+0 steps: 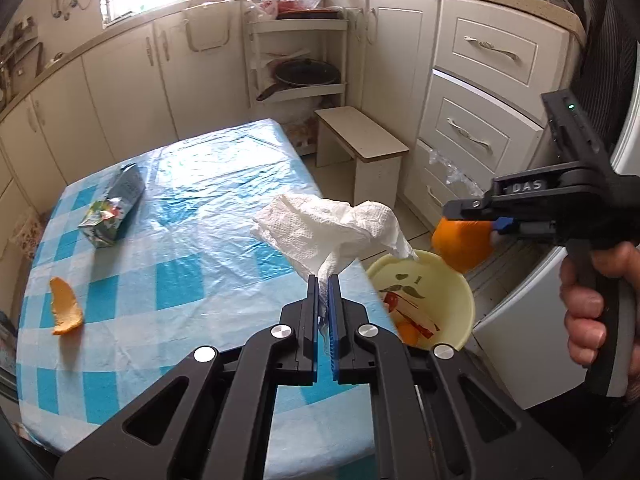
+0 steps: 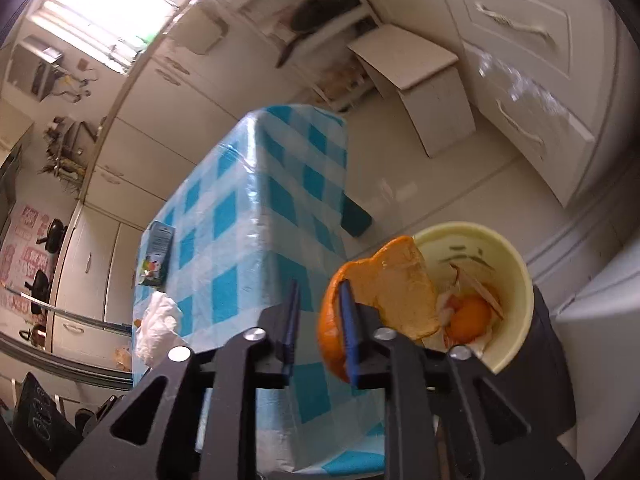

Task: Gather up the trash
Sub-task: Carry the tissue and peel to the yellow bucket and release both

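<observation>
Orange peel on table [image 1: 66, 306]: lies loose near the left edge of the checked tablecloth [image 1: 192, 216], well apart from both grippers; not yet collected.
Juice carton [image 1: 113, 205]: lies on its side further back on the left of the table, also uncollected.
Left gripper [image 1: 323, 280]: fingers pressed together on a twisted corner of the crumpled paper towel [image 1: 328, 232], which hangs lifted above the table edge, just beside the bin.
Bin [image 1: 460, 280]: a pale yellow tub off the table's right edge, already holding peel and wrapper scraps.
Right gripper [image 2: 318, 292]: fingers stand spread, yet the large orange peel [image 2: 384, 292] clings against the right-hand finger, above the bin's near rim; whether anything still presses on it I cannot tell.
Step in hand: dropping the peel into the bin, towel to follow.
Doing it well: judged from this, the peel overhangs the rim on the table side, so shift the right gripper further over the tub's middle and give a small shake to free it; then carry the towel fully above the opening before spreading the left fingers, since light paper may drift.
</observation>
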Demonstrator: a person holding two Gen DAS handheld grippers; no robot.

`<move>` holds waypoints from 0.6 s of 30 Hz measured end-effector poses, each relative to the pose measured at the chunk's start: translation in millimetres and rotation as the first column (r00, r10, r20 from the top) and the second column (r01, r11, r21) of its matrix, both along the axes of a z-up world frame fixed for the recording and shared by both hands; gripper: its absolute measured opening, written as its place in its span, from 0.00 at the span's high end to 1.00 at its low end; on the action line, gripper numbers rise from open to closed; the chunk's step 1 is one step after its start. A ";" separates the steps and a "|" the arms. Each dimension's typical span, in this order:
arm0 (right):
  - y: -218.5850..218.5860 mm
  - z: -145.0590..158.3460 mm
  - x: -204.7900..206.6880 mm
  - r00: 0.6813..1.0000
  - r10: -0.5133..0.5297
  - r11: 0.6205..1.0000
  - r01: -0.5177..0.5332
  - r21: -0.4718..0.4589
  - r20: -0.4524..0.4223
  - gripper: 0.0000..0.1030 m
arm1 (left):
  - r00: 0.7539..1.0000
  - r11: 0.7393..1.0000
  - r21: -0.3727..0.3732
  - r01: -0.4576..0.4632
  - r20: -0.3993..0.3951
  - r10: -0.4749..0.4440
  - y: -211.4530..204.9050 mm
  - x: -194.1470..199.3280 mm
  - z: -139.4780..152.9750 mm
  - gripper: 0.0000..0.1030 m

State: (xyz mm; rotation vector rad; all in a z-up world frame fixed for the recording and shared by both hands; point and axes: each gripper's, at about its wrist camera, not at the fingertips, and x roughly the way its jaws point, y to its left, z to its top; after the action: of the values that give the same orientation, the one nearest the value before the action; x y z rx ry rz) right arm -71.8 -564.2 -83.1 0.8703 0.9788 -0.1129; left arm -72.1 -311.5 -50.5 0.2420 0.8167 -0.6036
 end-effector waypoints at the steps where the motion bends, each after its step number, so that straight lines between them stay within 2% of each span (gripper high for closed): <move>1: -4.8 -5.3 -1.0 0.999 -0.021 1.000 0.021 0.005 -0.033 0.49 | 1.000 1.000 0.001 0.012 -0.009 -0.012 -9.6 -1.2 -2.7 0.95; 3: -14.6 -6.7 -4.9 0.997 -0.054 0.999 0.054 0.003 -0.049 0.48 | 0.999 0.999 0.002 0.032 -0.030 -0.032 -27.2 -2.8 -8.3 0.95; 5: -22.7 -2.6 -10.5 0.996 -0.080 0.997 0.080 0.006 -0.028 0.42 | 0.997 0.999 0.005 0.051 -0.050 -0.051 -43.3 -4.1 -14.6 0.95; 10: -44.7 22.3 -30.1 0.973 -0.211 0.977 0.211 0.008 0.097 0.32 | 0.990 0.996 0.020 0.087 -0.114 -0.084 -80.0 -3.5 -35.0 0.95; 14: -56.2 39.8 -37.2 0.946 -0.274 0.961 0.276 0.015 0.175 0.30 | 0.976 0.992 0.056 0.115 -0.190 -0.103 -115.5 4.8 -60.1 0.95; 15: -57.7 42.8 -37.6 0.941 -0.281 0.959 0.283 0.016 0.187 0.30 | 0.972 0.990 0.076 0.123 -0.211 -0.105 -123.7 7.0 -67.2 0.89; 16: -58.8 45.0 -36.8 0.938 -0.286 0.957 0.288 0.017 0.195 0.30 | 0.968 0.987 0.092 0.128 -0.229 -0.104 -130.9 8.7 -72.7 0.79; 17: -59.3 46.5 -35.0 0.937 -0.286 0.957 0.289 0.016 0.199 0.29 | 0.967 0.986 0.104 0.129 -0.235 -0.101 -136.7 8.9 -75.9 0.76; 18: -59.3 47.3 -33.1 0.937 -0.285 0.957 0.288 0.016 0.200 0.29 | 0.969 0.986 0.110 0.126 -0.227 -0.098 -139.9 8.5 -76.2 0.67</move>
State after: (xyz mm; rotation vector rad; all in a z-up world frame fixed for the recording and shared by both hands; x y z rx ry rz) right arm -104.9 -623.5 -35.8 0.9887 0.6574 -0.2752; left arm -63.6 -451.4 -126.7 0.3401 1.0627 -0.6956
